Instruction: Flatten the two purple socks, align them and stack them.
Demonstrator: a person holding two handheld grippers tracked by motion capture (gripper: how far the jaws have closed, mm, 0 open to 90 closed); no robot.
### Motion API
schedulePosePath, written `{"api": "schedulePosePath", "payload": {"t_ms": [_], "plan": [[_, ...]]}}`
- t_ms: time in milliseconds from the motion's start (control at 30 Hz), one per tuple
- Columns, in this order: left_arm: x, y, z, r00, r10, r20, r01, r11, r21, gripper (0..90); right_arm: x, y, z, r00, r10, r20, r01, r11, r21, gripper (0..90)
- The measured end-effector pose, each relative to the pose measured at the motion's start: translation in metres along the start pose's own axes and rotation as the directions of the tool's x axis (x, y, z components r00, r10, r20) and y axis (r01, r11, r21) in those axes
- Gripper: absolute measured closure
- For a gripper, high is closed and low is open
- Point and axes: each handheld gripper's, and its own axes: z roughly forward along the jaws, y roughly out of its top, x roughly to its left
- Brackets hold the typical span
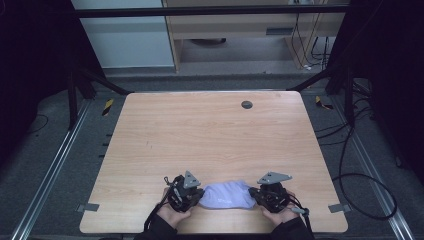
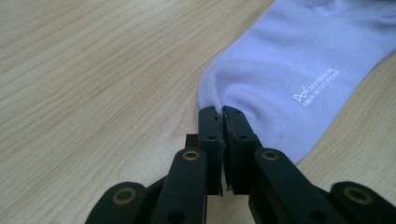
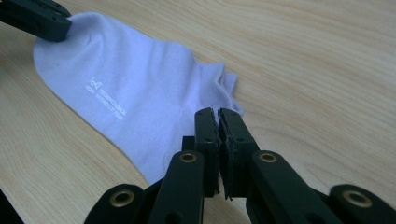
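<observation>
A pale lavender sock (image 1: 227,195) with small white lettering lies stretched sideways on the wooden table (image 1: 210,135), close to the front edge. My left gripper (image 1: 199,195) is shut on the sock's (image 2: 289,79) rounded toe end, its jaws (image 2: 219,113) pressed together on a pinch of fabric. My right gripper (image 1: 253,194) is at the opposite end, shut on the sock's (image 3: 140,93) edge near the cuff, with the fingertips (image 3: 218,114) closed on the cloth. In the right gripper view the left gripper (image 3: 42,21) holds the far corner.
A round dark grommet (image 1: 246,104) sits near the table's back edge. Black frame posts (image 1: 75,90) stand at the table's left and right, and cables (image 1: 360,180) lie on the floor to the right. Bare wood stretches beyond the sock.
</observation>
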Motion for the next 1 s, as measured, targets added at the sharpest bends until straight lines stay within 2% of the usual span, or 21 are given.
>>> {"api": "schedulePosePath", "payload": {"t_ms": [100, 167, 300, 367, 467, 533, 600, 767, 867, 1000], "plan": [[0.0, -0.001, 0.002, 1.0, -0.003, 0.004, 0.003, 1.0, 0.008, 85.3, -0.001, -0.002, 0.003, 0.9999, 0.016, 0.007, -0.016, 0.9997, 0.021, 85.2], [0.001, 0.0, -0.001, 0.9999, -0.01, 0.006, 0.01, 0.9999, -0.005, 82.0, -0.002, -0.003, 0.003, 0.9998, 0.018, 0.01, -0.018, 0.9996, 0.023, 83.2], [0.002, 0.004, -0.012, 0.9998, -0.019, -0.001, 0.019, 0.9974, -0.069, 71.2, -0.002, 0.0, -0.005, 0.9997, 0.014, 0.018, -0.013, 0.9996, -0.026, 77.2], [0.001, 0.008, -0.016, 0.9998, -0.019, -0.008, 0.018, 0.9939, -0.109, 71.0, -0.002, 0.002, -0.009, 0.9998, 0.011, 0.019, -0.009, 0.9981, -0.061, 76.3], [-0.004, 0.014, -0.013, 0.9999, -0.002, -0.015, 0.0, 0.991, -0.134, 74.3, 0.001, 0.003, -0.01, 1.0, -0.005, 0.004, 0.006, 0.9954, -0.096, 79.7], [-0.008, 0.015, -0.006, 0.9997, 0.02, -0.014, -0.022, 0.9917, -0.127, 78.6, 0.004, 0.003, -0.006, 0.9996, -0.019, -0.023, 0.016, 0.9956, -0.092, 83.4], [-0.011, 0.015, 0.004, 0.9993, 0.037, -0.011, -0.038, 0.9943, -0.1, 83.2, 0.007, 0.001, 0.001, 0.9984, -0.033, -0.045, 0.03, 0.9974, -0.066, 86.2], [-0.016, 0.009, 0.018, 0.9975, 0.07, -0.007, -0.07, 0.997, -0.033, 87.8, 0.006, -0.007, 0.013, 0.9974, -0.05, -0.052, 0.05, 0.9988, 0.0, 90.0], [-0.017, 0.008, 0.018, 0.9972, 0.074, -0.006, -0.075, 0.9968, -0.03, 88.1, 0.003, -0.01, 0.014, 0.9977, -0.045, -0.052, 0.046, 0.9988, 0.02, 90.0], [-0.016, 0.008, 0.017, 0.9976, 0.069, -0.002, -0.069, 0.9968, -0.04, 86.1, 0.002, -0.01, 0.013, 0.9974, -0.034, -0.063, 0.036, 0.9992, 0.017, 88.8]]}}
